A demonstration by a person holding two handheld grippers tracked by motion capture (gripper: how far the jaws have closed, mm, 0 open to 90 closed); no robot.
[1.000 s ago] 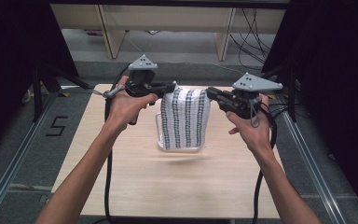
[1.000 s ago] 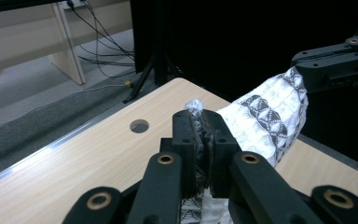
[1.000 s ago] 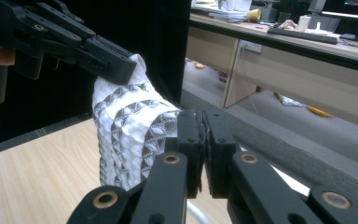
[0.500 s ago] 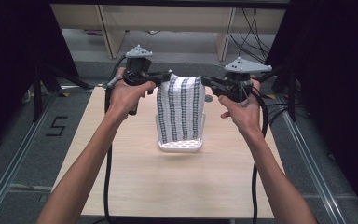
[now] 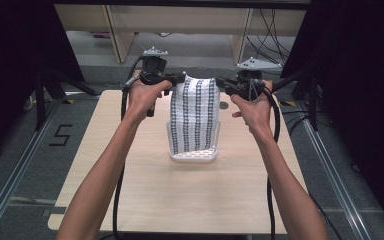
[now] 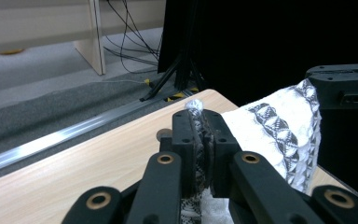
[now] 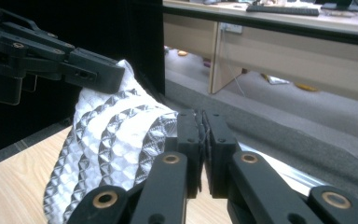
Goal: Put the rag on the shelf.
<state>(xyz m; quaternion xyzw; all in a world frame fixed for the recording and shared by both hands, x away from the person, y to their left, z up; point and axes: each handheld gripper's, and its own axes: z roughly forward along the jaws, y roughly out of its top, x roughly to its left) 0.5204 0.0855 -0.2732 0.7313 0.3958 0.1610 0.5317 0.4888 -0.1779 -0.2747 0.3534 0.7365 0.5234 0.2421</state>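
The jaws of the left gripper (image 6: pixel 200 140) are pinched tight on one top corner of the cloth (image 5: pixel 196 115), and a bit of the patterned cloth pokes up between them. The jaws of the right gripper (image 7: pixel 204 149) are pressed together the same way on the other top corner, with only a thin edge of cloth caught in them.

Held up by its two corners like this, the white cloth with dark stripes hangs down flat, like a little curtain. I think that is why both hands (image 5: pixel 145 97) stay level and apart: it keeps the cloth stretched out and smooth.

The bottom of the cloth goes down into a white basket (image 5: pixel 192 156). The basket sits on the table (image 5: pixel 195 200), about midway between the left and right edges and nearer the far edge. It looks like the cloth is being lifted out of the basket or lowered into it; I cannot tell which.
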